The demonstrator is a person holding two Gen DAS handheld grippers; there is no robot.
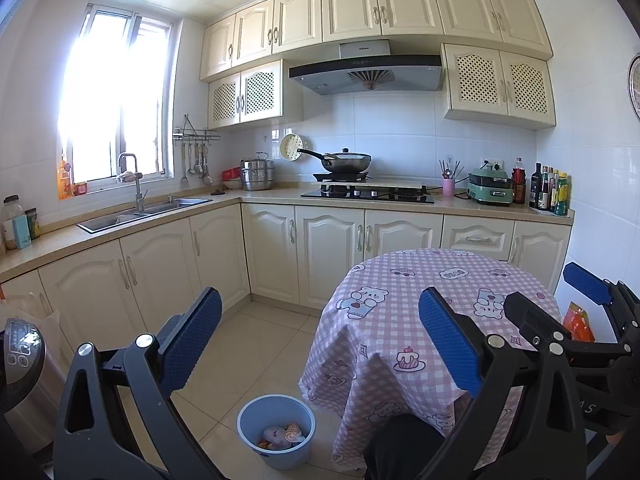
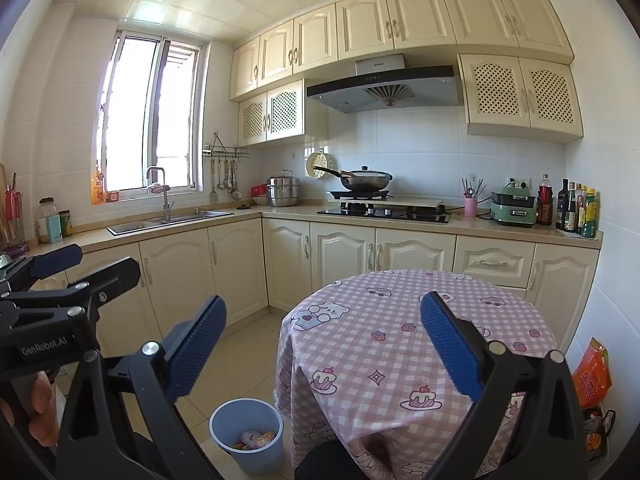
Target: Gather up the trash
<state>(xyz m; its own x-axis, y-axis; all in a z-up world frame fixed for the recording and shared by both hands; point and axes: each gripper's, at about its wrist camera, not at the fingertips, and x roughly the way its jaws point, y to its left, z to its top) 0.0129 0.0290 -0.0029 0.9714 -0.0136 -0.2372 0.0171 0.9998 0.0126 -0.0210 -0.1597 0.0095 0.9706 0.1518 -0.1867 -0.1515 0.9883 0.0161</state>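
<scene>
A light blue trash bin [image 1: 276, 432] stands on the tiled floor left of a round table [image 1: 420, 320] with a pink checked cloth. Several crumpled wrappers [image 1: 282, 436] lie inside it; they also show in the right wrist view [image 2: 256, 438] inside the bin [image 2: 247, 438]. My left gripper [image 1: 320, 336] is open and empty, held high above the bin and the table's left edge. My right gripper [image 2: 323, 340] is open and empty above the table [image 2: 400, 340]. The right gripper also shows at the right edge of the left wrist view [image 1: 560, 300]. No trash shows on the tablecloth.
Cream kitchen cabinets [image 1: 328, 248] line the back and left walls, with a sink [image 1: 144, 212], a stove with a wok [image 1: 348, 162] and bottles [image 1: 548, 188]. An orange bag [image 2: 592, 376] sits on the floor right of the table. A white appliance [image 1: 24, 380] stands at the left.
</scene>
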